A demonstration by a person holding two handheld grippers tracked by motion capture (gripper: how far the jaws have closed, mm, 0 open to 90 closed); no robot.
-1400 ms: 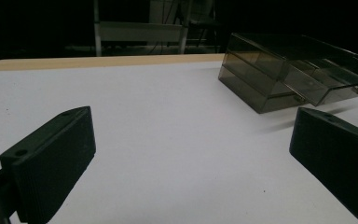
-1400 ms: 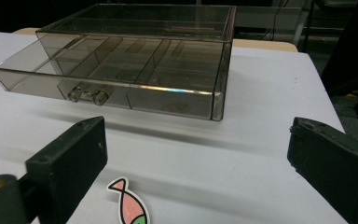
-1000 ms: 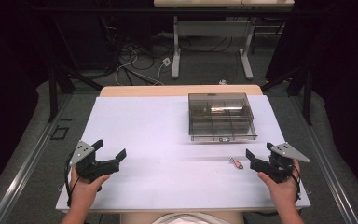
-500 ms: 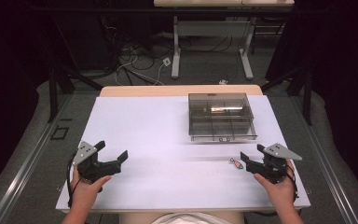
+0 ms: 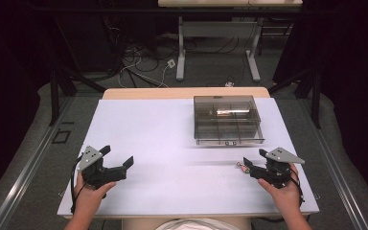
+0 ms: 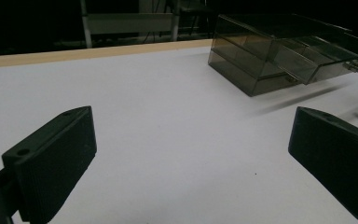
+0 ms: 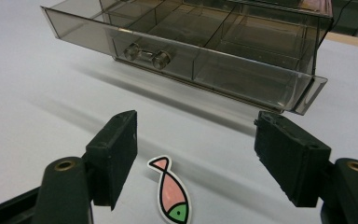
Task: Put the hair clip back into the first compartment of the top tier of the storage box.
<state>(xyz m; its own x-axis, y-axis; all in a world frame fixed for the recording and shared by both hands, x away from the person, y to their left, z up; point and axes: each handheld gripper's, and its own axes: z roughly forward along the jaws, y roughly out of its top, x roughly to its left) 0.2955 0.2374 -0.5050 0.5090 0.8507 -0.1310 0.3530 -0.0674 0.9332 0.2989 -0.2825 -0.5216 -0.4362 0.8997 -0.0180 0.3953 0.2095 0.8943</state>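
A small pink fish sticker with a green tail end lies flat on the white table. It is between the open jaws of my right gripper, closer to the left jaw. From above, the right gripper sits at the near right with the sticker at its tips. A smoky clear plastic compartment box stands behind it, with its drawer pulled partly out. My left gripper rests open and empty at the near left, pointing toward the box.
The table's wooden far edge shows beyond the white surface. Behind it are desk legs and loose cables on the floor. A small shiny item lies in a rear compartment of the box.
My right gripper has shifted left, so its jaws now reach the fish sticker. The left gripper has barely moved.
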